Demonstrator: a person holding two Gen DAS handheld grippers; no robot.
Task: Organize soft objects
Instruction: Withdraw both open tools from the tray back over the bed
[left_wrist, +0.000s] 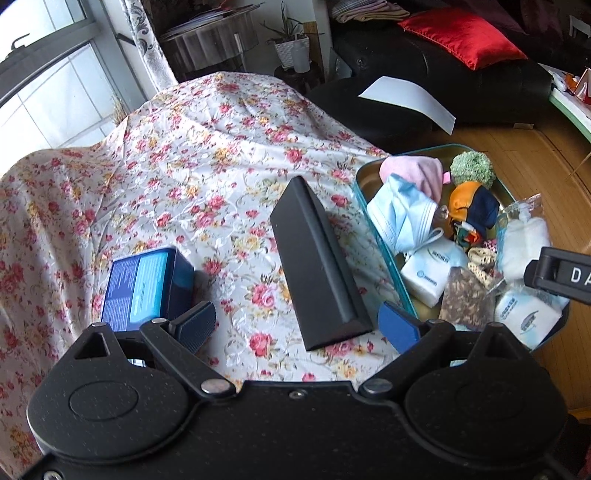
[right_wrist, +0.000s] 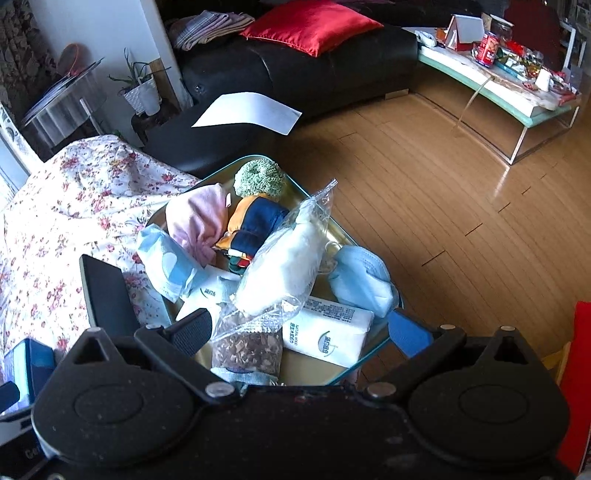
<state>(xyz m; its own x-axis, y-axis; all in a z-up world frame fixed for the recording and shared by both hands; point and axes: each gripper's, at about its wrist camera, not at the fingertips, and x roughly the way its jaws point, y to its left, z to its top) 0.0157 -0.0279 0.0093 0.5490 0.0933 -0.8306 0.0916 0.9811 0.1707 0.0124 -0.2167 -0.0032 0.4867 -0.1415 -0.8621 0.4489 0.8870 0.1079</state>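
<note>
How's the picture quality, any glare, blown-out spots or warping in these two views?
Left wrist view: window blown out white, floral cloth evenly lit, sharp. Right wrist view: sheen on the wooden floor, plastic bag glints. Both bend strongly at the edges.

Daylight from the window (left_wrist: 44, 74), sharp, edges perhaps fisheye-bent.

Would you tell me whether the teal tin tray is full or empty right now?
Full. The teal tin tray is heaped with soft items: tissue packs, blue face masks, a pink cloth and a green scrunchie.

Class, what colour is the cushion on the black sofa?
Red cushion, shown best in the right wrist view.
</note>
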